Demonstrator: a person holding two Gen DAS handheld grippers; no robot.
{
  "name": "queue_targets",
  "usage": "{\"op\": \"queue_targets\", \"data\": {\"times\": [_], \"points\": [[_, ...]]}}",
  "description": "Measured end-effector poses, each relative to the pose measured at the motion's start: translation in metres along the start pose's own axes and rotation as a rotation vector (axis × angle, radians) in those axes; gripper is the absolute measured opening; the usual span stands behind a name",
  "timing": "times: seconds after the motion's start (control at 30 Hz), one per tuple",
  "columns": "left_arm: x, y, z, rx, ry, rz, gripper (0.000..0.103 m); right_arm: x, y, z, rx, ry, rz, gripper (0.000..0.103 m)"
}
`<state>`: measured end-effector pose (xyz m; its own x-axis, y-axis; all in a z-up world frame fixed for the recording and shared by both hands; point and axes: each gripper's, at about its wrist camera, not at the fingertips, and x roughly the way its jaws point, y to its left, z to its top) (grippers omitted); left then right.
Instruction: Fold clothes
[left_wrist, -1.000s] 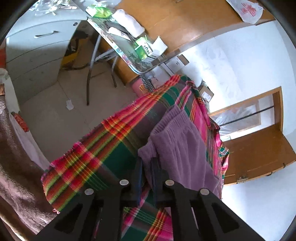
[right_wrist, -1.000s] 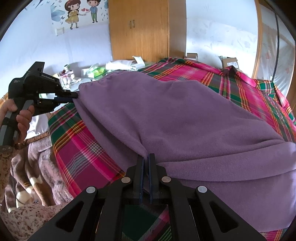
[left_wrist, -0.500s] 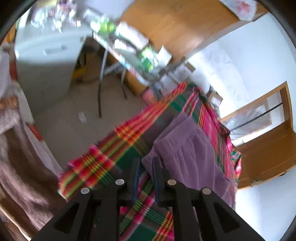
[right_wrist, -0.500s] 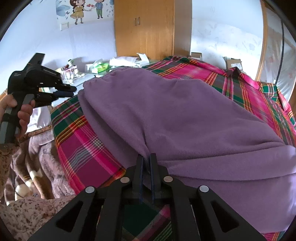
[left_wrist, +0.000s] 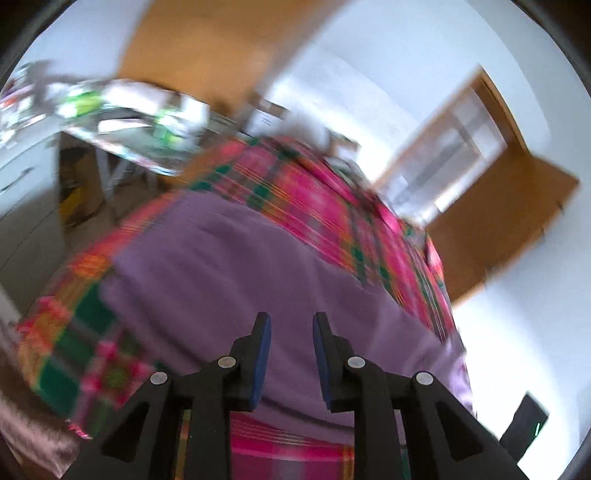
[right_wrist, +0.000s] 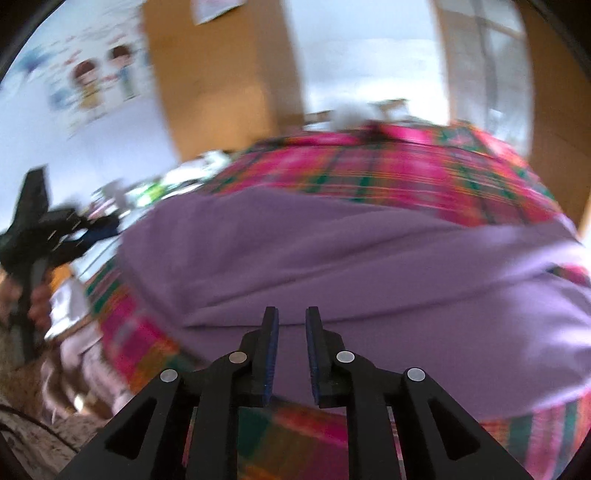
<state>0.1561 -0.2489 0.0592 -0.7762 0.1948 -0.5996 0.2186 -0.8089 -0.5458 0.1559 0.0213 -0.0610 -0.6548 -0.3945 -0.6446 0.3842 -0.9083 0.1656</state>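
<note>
A purple fleece garment (left_wrist: 258, 266) lies spread on a pink, green and red plaid cloth (left_wrist: 332, 206). In the left wrist view my left gripper (left_wrist: 291, 321) hovers just above the garment, open, with nothing between its blue pads. In the right wrist view the same purple garment (right_wrist: 369, 266) fills the middle, folded over with a crease across it. My right gripper (right_wrist: 291, 314) is open over its near edge, holding nothing. The left gripper (right_wrist: 66, 229) shows at the far left, held by a hand (right_wrist: 37, 299). Both views are motion-blurred.
A cluttered table (left_wrist: 129, 122) and white drawers (left_wrist: 26, 192) stand left of the plaid cloth. A wooden wardrobe (right_wrist: 218, 81) and a window (right_wrist: 480, 55) are behind. Brownish bedding (right_wrist: 44, 376) lies at the lower left. A dark device (left_wrist: 524, 421) sits at the right.
Both grippers have let go of the purple garment and opened. The garment now lies flatter on the plaid cloth. Both cameras have swung and lifted, blurring the views.
</note>
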Motion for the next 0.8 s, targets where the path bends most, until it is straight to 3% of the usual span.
{"op": "queue_targets", "data": {"times": [0.1, 0.2, 0.4, 0.5, 0.63, 0.8], "points": [[0.022, -0.035, -0.011, 0.118, 0.068, -0.051, 0.023, -0.017, -0.044, 0.007, 0.096, -0.033, -0.109, 0.016], [0.043, -0.072, -0.025, 0.250, 0.132, -0.091, 0.025, -0.027, -0.084, 0.015, 0.179, -0.049, -0.218, 0.024], [0.073, -0.120, -0.050, 0.436, 0.206, -0.111, 0.025, -0.010, -0.130, 0.033, 0.251, -0.013, -0.272, 0.025], [0.086, -0.128, -0.054, 0.462, 0.239, -0.104, 0.025, 0.006, -0.146, 0.046, 0.299, -0.007, -0.254, 0.027], [0.098, -0.130, -0.059, 0.471, 0.279, -0.100, 0.025, 0.028, -0.167, 0.065, 0.359, 0.010, -0.243, 0.040], [0.106, -0.127, -0.061, 0.471, 0.320, -0.116, 0.025, 0.051, -0.181, 0.086, 0.363, 0.047, -0.280, 0.041]]}}
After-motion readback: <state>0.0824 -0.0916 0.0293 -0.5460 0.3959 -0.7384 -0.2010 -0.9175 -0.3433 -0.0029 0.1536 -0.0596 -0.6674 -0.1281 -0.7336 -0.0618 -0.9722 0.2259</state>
